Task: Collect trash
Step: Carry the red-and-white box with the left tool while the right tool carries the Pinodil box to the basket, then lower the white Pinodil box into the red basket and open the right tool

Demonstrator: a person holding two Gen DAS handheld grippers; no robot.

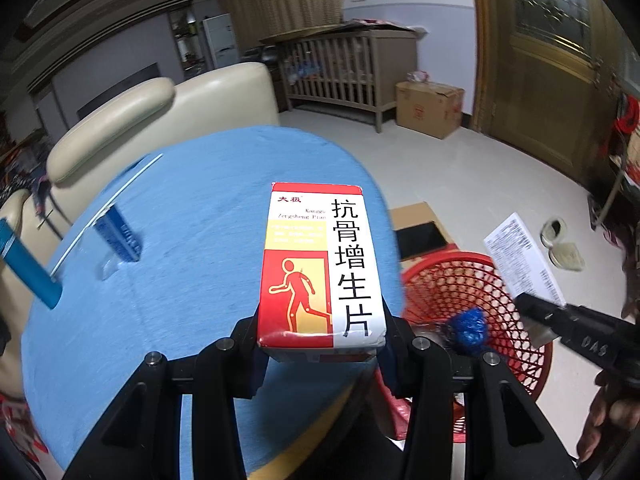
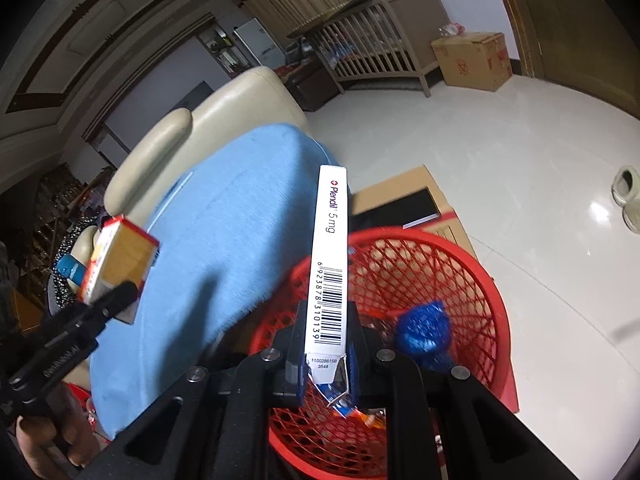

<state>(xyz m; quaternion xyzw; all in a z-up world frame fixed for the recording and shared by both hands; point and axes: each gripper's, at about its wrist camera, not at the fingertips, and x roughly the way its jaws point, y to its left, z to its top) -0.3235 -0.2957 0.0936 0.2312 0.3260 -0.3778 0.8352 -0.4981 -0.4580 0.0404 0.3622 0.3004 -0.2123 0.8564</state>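
Note:
My left gripper (image 1: 322,344) is shut on a red, white and yellow medicine box (image 1: 320,264), held over the blue-covered round table (image 1: 192,208); it also shows in the right wrist view (image 2: 116,264). My right gripper (image 2: 326,356) is shut on a thin white Plendil box (image 2: 330,256), held above the red mesh basket (image 2: 460,280); this box shows in the left wrist view (image 1: 524,256). The basket (image 1: 452,280) stands on the floor beside the table and holds a crumpled blue wrapper (image 2: 424,328) and other scraps.
A blue and white box (image 1: 116,232) lies on the table's left part, with a blue object (image 1: 28,264) at its left edge. A cream sofa (image 1: 152,120) stands behind the table. Flat cardboard (image 2: 404,196) lies under the basket. A crib, a cardboard box (image 1: 428,108) and slippers (image 1: 560,244) stand farther off.

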